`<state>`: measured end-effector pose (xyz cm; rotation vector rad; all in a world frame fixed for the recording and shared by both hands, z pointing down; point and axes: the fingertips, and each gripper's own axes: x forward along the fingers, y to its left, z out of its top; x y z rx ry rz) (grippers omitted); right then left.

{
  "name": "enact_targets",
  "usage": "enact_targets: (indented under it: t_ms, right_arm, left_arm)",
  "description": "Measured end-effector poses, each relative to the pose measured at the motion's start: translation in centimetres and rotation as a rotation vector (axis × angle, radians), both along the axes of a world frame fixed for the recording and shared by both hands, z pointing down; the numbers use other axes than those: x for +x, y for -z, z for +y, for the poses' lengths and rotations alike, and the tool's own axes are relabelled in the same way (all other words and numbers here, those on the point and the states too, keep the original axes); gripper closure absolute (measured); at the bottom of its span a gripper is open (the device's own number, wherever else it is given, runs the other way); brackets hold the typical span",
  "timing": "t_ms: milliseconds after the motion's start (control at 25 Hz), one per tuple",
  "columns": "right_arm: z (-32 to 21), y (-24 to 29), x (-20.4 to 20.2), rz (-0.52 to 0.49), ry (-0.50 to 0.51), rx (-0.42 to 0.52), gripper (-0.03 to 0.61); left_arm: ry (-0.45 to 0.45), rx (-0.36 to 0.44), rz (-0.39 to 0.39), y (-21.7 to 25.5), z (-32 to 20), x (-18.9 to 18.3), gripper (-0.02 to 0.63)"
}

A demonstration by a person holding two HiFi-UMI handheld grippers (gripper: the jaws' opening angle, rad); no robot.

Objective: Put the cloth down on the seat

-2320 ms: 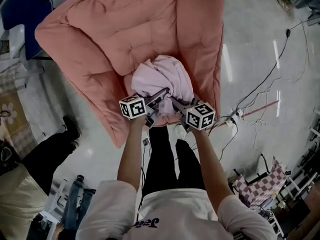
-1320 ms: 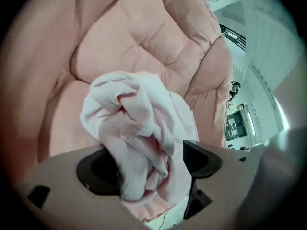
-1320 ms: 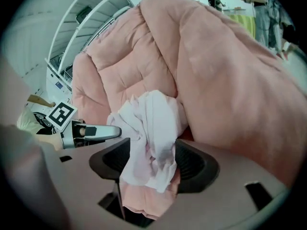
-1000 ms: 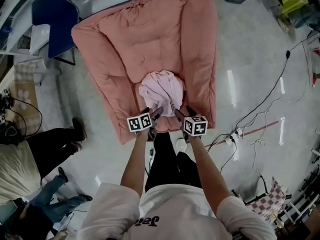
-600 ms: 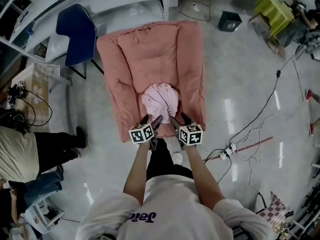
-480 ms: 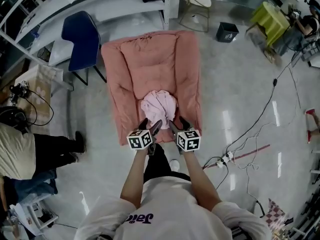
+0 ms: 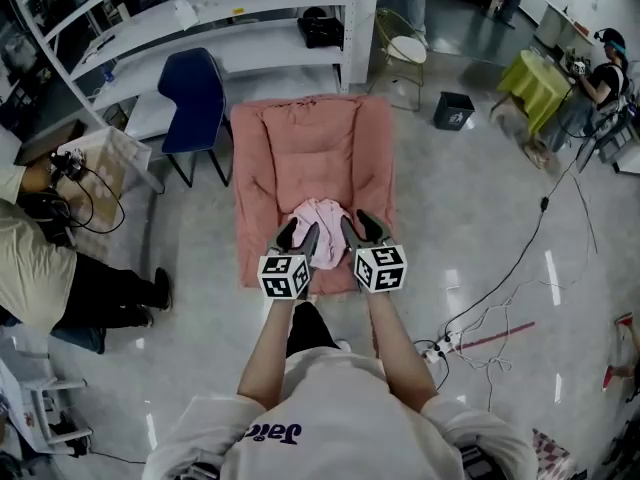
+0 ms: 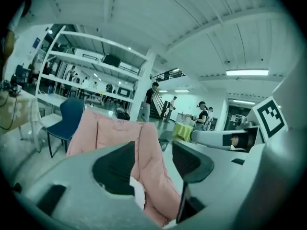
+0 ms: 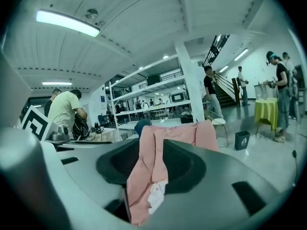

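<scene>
Both tongs empty, held above the floor just in front of the seat. Left gripper [image 7: 298, 236] jaws were closing with a gap between them and nothing in it; its own view showed only the distant seat and cloth through the gap. Right gripper [image 7: 360, 230] was the same: jaws closing, part-way apart, gripping nothing.

Cloth [image 7: 323, 224], pale pink and bunched in a heap, lay at the front edge of the seat [image 7: 310, 138], about midway between its side edges and clear of both tongs. The seat was a salmon padded lounger with raised side bolsters.

Beyond it: blue chair [image 7: 195, 93] just beside the seat's far left corner, white shelving [image 7: 230, 13] behind it, and a black bin [image 7: 453, 111] off the far right corner. Cables [image 7: 500, 308] ran over the floor on the right.
</scene>
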<state>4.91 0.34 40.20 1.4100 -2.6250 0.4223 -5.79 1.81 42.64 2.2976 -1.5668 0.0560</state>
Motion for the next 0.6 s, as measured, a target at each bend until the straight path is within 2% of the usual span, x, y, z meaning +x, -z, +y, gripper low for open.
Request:
enact_targets:
  t_ms: [120, 240, 320, 400, 600]
  right_arm:
    - [1.6, 3.2, 0.0, 0.017, 0.002, 0.071, 0.450]
    - [3.3, 5.8, -0.1, 0.042, 0.035, 0.150, 0.513]
    - [4.1, 7.2, 0.0, 0.068, 0.048, 0.206, 0.533]
    - [4.7, 8.2, 0.5, 0.089, 0.036, 0.248, 0.546]
    - [5.5, 10.0, 1.6, 0.093, -0.018, 0.312, 0.548]
  left_arm:
    - [0.055, 0.062, -0.048, 2.8, 1.3, -0.2, 0.459]
    - [0.105, 0.120, -0.033, 5.7, 2.2, -0.3, 0.541]
    - [0.108, 0.166, -0.031, 7.7, 2.8, 0.1, 0.575]
    - [0.095, 0.206, -0.035, 9.4, 3.5, 0.6, 0.598]
    - [0.106, 0.285, -0.088, 12.2, 4.9, 1.1, 0.598]
